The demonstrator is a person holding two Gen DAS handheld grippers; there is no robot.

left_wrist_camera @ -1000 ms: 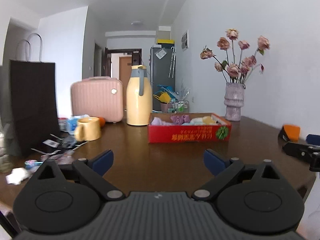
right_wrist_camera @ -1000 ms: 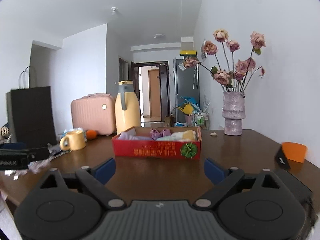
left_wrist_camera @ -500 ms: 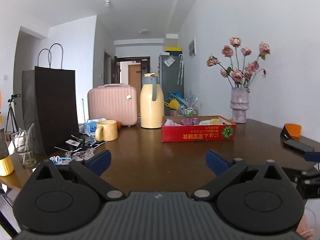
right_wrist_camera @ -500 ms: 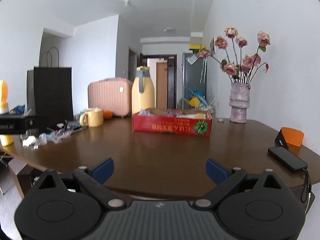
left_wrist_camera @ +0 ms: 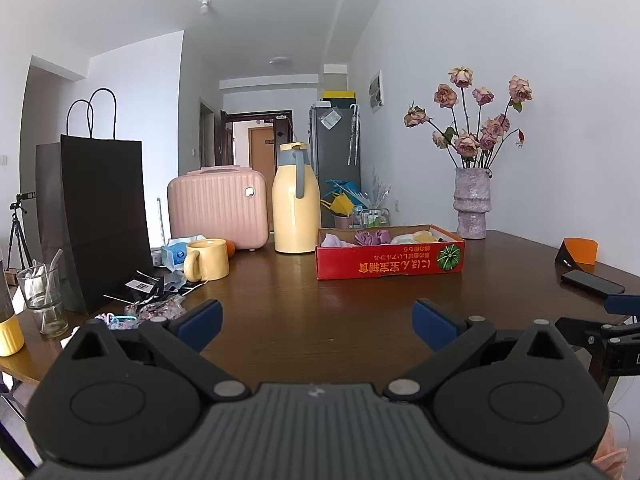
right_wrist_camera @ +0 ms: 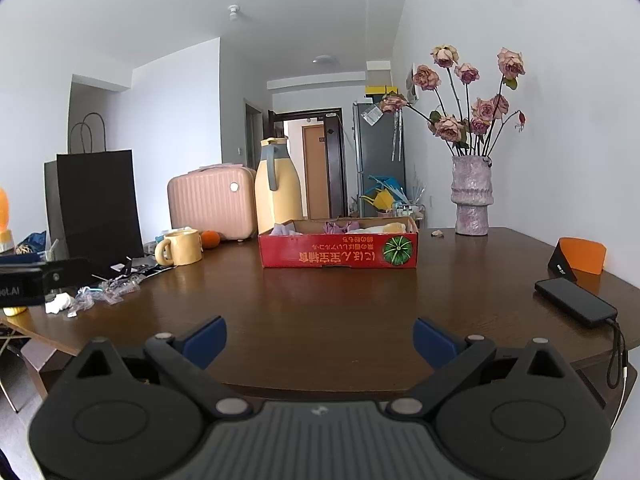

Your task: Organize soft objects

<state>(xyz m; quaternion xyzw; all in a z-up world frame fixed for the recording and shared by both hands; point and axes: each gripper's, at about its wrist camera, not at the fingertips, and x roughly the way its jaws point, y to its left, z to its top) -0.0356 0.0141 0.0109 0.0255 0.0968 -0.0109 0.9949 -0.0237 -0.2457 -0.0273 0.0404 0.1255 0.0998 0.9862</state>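
A red cardboard box (left_wrist_camera: 390,266) (right_wrist_camera: 338,254) sits on the brown table (left_wrist_camera: 320,320) and holds several soft objects: purple ones (left_wrist_camera: 372,237) (right_wrist_camera: 340,225) and pale yellow ones (left_wrist_camera: 420,237) (right_wrist_camera: 390,227). My left gripper (left_wrist_camera: 316,322) is open and empty, well short of the box near the table's front. My right gripper (right_wrist_camera: 318,340) is open and empty at the table's near edge. The right gripper's body shows at the right edge of the left wrist view (left_wrist_camera: 612,336).
A yellow mug (left_wrist_camera: 208,260), yellow thermos (left_wrist_camera: 296,200), pink case (left_wrist_camera: 218,206), black paper bag (left_wrist_camera: 94,220) and crumpled wrappers (left_wrist_camera: 156,308) crowd the left. A vase of dried roses (left_wrist_camera: 472,208) stands back right. A black phone (right_wrist_camera: 576,306) and orange stand (right_wrist_camera: 580,260) lie at right.
Both grippers have pulled back toward the table's near edge and risen slightly; the box looks farther away. Both stay open and empty.
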